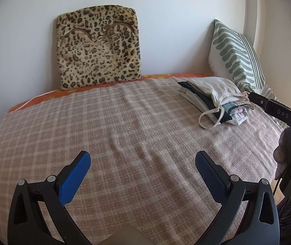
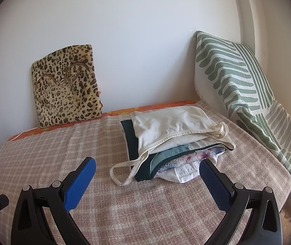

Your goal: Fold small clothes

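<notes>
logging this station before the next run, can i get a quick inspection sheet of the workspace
Surface: bed covered by a pink plaid blanket, slightly rippled; orange sheet shows at the far edge.
Job's things: stack of folded clothes on the blanket, cream strappy top uppermost, its straps trailing onto the blanket; dark green, floral and white pieces beneath.
Clutter: nothing seen on the blanket besides the stack.
Grippers: left gripper and right gripper both with jaws wide open, empty, above the blanket.
Cables: nothing seen.
Surroundings: leopard-print cushion leaning on the white wall; green-striped pillow propped in the right corner.
</notes>
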The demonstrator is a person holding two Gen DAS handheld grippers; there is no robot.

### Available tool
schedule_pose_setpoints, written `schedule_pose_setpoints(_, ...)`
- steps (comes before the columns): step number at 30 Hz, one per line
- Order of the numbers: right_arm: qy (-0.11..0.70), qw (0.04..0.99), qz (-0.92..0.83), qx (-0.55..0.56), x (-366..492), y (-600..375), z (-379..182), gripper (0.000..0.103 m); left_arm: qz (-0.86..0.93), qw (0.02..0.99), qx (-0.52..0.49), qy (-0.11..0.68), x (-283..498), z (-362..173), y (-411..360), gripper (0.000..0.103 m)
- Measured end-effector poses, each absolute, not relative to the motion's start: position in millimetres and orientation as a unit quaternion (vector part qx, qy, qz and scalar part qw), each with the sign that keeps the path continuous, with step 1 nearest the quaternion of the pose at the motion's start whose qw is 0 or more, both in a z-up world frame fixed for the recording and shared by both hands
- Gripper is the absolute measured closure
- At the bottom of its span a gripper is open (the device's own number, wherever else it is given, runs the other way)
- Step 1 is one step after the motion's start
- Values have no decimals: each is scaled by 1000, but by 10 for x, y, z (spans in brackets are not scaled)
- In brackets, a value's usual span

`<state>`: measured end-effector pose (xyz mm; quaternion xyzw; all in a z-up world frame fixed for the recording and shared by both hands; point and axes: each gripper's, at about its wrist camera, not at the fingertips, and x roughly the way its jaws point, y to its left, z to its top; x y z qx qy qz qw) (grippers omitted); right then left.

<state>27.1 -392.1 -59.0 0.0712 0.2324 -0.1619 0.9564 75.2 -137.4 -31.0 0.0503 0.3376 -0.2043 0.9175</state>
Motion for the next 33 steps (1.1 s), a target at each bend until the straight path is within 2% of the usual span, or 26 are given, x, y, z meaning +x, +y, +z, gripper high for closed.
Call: schedule_pose_setpoints(33, 232, 956, -162, 71, 269, -3901, -590, 0, -209, 918, 59, 331, 706, -309, -1397, 1)
